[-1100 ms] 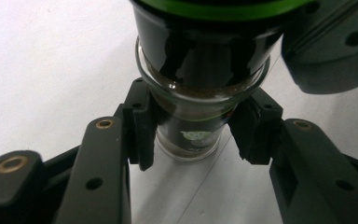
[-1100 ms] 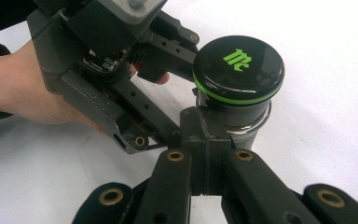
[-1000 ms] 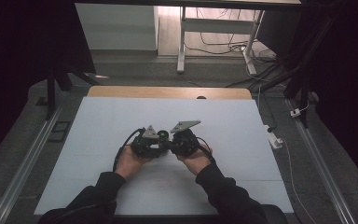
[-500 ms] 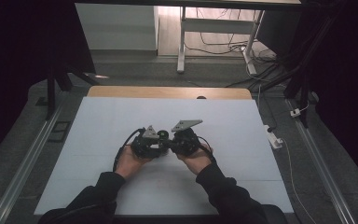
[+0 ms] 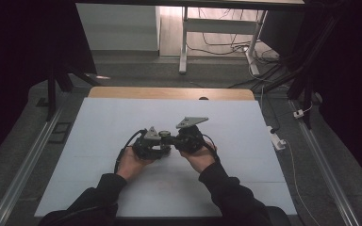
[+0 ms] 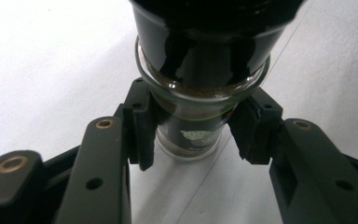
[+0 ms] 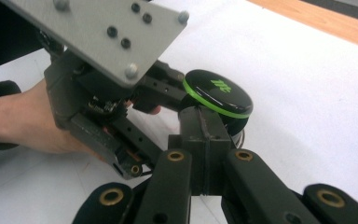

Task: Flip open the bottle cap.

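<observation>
A glass jar (image 6: 189, 135) of brown powder, with a black lid (image 7: 216, 93) ringed in green, is at the middle of the white table (image 5: 99, 122). My left gripper (image 6: 193, 123) is shut on the glass just under the lid, one pad (image 6: 142, 126) on each side. In the high view the left gripper (image 5: 152, 142) and the right gripper (image 5: 186, 137) meet nose to nose, each held in a hand. My right gripper (image 7: 203, 123) has its jaws pressed together with nothing between them, their tips right at the lid's near edge; whether they touch it I cannot tell.
The table's far edge is a wooden strip (image 5: 169, 92). A white plug block (image 5: 277, 140) and its cable lie off the right edge. Metal rails (image 5: 28, 160) run along both sides. White surface lies open all around the hands.
</observation>
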`<state>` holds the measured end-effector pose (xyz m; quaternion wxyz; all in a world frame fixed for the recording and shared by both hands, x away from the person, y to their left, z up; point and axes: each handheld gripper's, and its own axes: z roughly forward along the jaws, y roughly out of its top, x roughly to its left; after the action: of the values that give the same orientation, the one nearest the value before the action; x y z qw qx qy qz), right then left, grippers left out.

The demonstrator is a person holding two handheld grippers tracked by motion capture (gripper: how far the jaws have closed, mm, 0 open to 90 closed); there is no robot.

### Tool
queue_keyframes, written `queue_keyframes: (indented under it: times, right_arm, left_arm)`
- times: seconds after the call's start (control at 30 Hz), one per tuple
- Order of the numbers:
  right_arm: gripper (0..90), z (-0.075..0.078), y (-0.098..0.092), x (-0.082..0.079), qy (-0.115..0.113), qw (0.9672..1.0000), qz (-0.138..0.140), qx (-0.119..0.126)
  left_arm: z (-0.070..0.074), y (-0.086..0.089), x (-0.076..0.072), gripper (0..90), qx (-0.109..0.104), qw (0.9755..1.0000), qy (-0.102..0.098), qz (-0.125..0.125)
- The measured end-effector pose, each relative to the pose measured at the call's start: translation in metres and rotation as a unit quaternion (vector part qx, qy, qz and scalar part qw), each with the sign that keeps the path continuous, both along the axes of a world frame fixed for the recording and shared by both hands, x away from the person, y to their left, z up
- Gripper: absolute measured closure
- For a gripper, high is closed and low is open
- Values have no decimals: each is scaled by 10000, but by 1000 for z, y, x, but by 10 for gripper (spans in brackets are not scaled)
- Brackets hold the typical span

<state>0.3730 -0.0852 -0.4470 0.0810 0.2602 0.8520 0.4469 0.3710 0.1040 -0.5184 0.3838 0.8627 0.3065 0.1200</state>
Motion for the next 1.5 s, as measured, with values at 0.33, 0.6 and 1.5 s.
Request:
queue_keyframes:
  times: [0.33,0.6,1.5]
  right_arm:
    - [896,7,1,7,-68,9999,-66,63]
    - [896,11,3,18,-106,9998,-170,73]
    - [857,10,-3,25,-67,9997,-202,94]
  left_arm:
    - [0,0,0,537,-7,10000,-5,8]
    - [0,0,-1,537,2,10000,-25,5]
    - [-1,2,2,524,-92,9999,16,-72]
